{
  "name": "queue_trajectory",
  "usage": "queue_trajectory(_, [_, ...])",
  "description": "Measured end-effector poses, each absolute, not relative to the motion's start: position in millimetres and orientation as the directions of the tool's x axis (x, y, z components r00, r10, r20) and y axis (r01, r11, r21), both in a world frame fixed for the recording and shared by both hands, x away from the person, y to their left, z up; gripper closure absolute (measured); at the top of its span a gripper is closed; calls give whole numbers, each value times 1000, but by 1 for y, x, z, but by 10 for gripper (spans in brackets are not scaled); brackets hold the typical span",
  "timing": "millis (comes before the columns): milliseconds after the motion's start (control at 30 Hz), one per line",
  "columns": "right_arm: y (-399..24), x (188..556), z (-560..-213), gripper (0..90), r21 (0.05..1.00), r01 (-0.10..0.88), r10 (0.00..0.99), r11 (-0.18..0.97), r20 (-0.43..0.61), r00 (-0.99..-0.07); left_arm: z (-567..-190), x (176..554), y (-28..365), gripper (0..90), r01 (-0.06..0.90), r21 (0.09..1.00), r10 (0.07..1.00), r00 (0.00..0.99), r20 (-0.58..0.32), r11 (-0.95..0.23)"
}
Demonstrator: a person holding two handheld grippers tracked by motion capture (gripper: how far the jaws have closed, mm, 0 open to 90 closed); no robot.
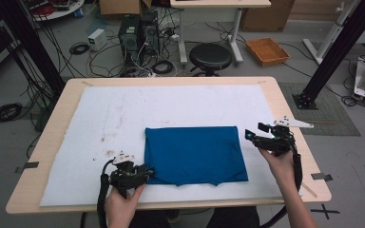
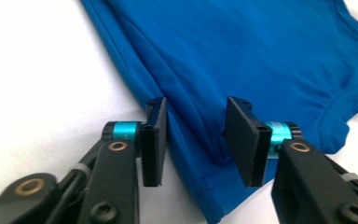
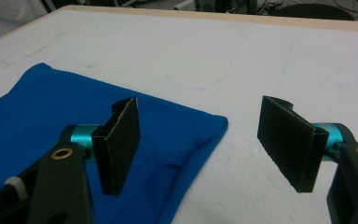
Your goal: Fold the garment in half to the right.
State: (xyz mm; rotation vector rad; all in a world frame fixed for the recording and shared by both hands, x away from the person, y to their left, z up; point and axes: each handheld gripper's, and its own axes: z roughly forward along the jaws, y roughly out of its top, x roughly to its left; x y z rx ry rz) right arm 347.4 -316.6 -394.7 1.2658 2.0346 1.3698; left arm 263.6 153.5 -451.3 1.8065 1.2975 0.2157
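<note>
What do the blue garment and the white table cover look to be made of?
The blue garment: apparently a thin knit fabric, matte, since it folds softly and shows stitched hems. The white table cover: probably felt or a similar padded cloth, matte and faintly fuzzy, with brownish stains; the exact fibre can't be told.

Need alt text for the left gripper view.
The left claw straddles the folded edge of a blue T-shirt lying on a white mat, black jaws apart with a ridge of cloth between them. The shirt's neckline curves at right.
</note>
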Motion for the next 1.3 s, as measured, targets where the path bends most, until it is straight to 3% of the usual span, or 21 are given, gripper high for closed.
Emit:
queue_trajectory(433, [-252,357,-392,426,864,458,758,209,153,-634,-451,264,150,843,681,728,843,437,-315,-81])
queue_trajectory(933, [-119,398,-385,519,823,433,650,367,106,-753,-451,264,146,867,664,743,867,416,-275,-83])
queue_trajectory(1300, [-20,434,-405,612,743,497,622,448,140,-770,-451,263,146,867,655,751,865,423,-269,-87])
